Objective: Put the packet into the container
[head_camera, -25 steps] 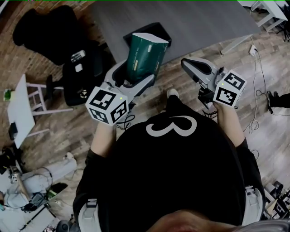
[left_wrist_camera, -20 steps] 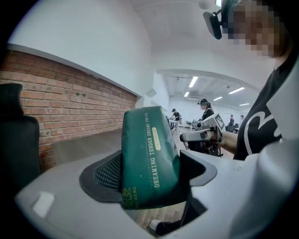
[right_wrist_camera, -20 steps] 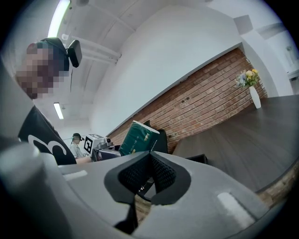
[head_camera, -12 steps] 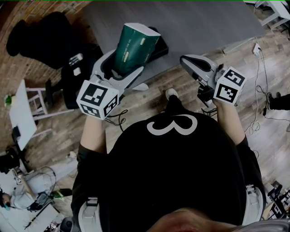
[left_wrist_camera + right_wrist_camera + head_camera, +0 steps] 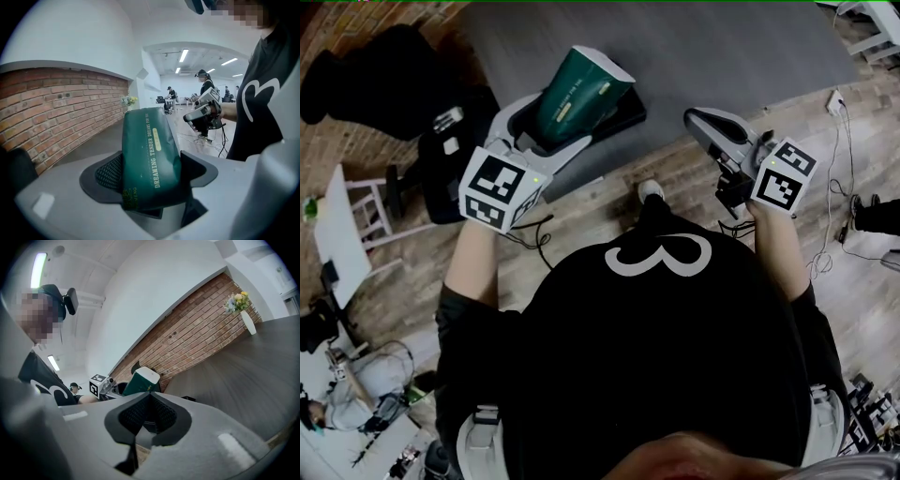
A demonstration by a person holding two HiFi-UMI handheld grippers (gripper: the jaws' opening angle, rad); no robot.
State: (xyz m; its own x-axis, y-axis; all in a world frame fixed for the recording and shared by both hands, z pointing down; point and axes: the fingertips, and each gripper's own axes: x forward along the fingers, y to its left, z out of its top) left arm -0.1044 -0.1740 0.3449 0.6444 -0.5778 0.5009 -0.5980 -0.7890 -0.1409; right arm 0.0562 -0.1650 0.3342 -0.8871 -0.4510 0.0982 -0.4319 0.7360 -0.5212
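The left gripper [image 5: 570, 118] has its fingers [image 5: 105, 172] clamped on a dark green packet [image 5: 579, 86], gripping it near its lower end so that most of its length sticks out past them; in the left gripper view the packet [image 5: 149, 157] fills the gap between the fingers, its gold lettering running lengthwise; in the head view it is tilted, its white top end pointing up and to the right. It is held over the near edge of the grey desk [image 5: 722, 47], in front of a black container [image 5: 627, 106] that sits on the desk and shows only partly behind it; whether packet and container touch I cannot tell. The right gripper [image 5: 697, 120] is well apart to the right, over the wooden floor [image 5: 609, 192]; its fingers [image 5: 132, 414] are drawn together with nothing between them. Its marker cube [image 5: 786, 174] faces the head camera; so does the left one [image 5: 497, 187].
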